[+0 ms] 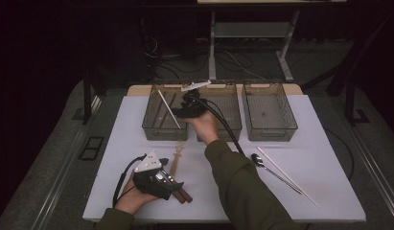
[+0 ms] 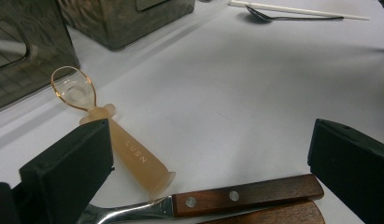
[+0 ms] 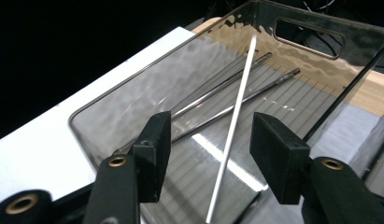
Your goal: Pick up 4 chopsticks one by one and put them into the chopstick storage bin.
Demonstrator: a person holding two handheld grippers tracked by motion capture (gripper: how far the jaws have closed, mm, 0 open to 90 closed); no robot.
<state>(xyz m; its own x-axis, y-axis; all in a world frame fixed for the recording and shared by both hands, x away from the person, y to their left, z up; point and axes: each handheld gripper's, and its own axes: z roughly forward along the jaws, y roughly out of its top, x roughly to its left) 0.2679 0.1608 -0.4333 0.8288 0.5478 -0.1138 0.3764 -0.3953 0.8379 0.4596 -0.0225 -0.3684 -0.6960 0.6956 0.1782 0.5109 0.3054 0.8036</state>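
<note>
My right gripper [image 1: 187,108] [image 3: 210,135] hovers over the left clear bin [image 1: 151,129] [image 3: 133,79], jaws open. A white chopstick [image 1: 168,109] [image 3: 234,121] runs between the jaws without touching either pad, and it leans slanted in the bin. Two metal chopsticks [image 3: 227,93] lie on the bin's floor. My left gripper [image 1: 171,186] [image 2: 208,140] stands open low over the table's front. Below it lie a wood-handled knife [image 2: 245,193] [image 1: 184,195], a second wooden handle beside it, and a translucent amber spoon [image 2: 129,149] [image 1: 177,155].
A middle bin [image 1: 228,127] and a right bin [image 1: 270,129] stand in the same row at the back of the white mat. A metal spoon [image 1: 276,172] [image 2: 273,16] and another white chopstick [image 1: 288,177] [image 2: 297,9] lie at the front right.
</note>
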